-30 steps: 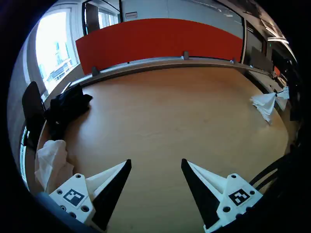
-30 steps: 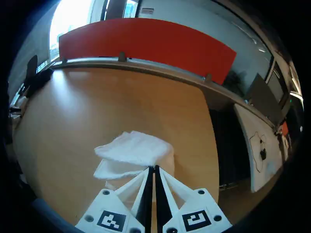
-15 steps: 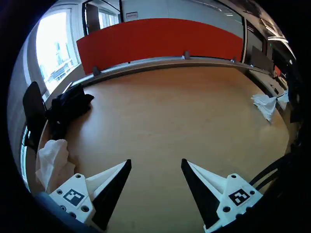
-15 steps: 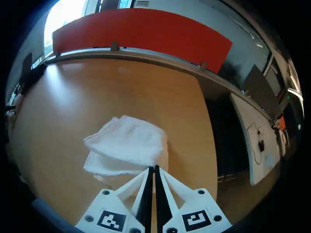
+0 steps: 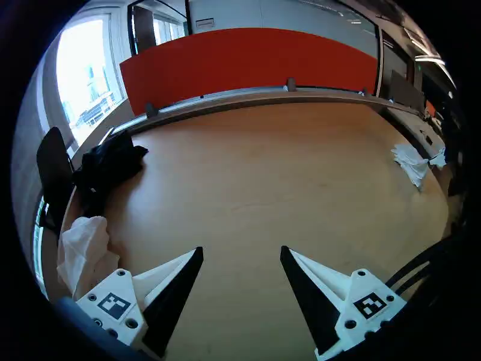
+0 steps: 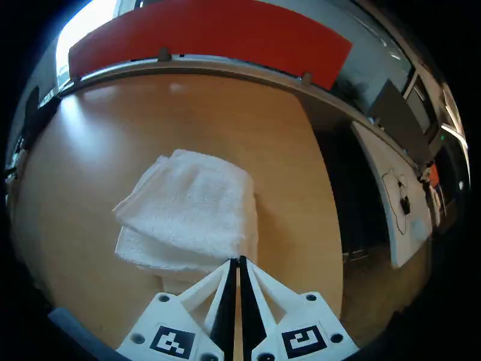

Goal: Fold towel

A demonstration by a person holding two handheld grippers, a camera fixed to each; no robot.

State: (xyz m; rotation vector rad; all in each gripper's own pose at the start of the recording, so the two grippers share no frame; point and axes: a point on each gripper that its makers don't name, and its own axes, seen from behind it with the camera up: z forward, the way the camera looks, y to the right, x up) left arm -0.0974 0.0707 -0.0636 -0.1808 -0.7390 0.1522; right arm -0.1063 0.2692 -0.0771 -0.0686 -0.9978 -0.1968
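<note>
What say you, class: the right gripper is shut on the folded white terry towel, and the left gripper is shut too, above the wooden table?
The left gripper is open, not shut: the left gripper view shows its fingers spread wide above the wooden table. The right gripper is shut on the folded white terry towel.

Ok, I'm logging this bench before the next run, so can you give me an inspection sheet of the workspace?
Surface: light wooden table.
Job's things: white towel, folded in layers.
Clutter: black bundle and crumpled white cloth at the table's left edge.
Tools: left tool open above the table; right tool shut on the towel's near edge.
Cables: black cables beside the left tool.
Surroundings: red partition, bright window, black chair.
</note>
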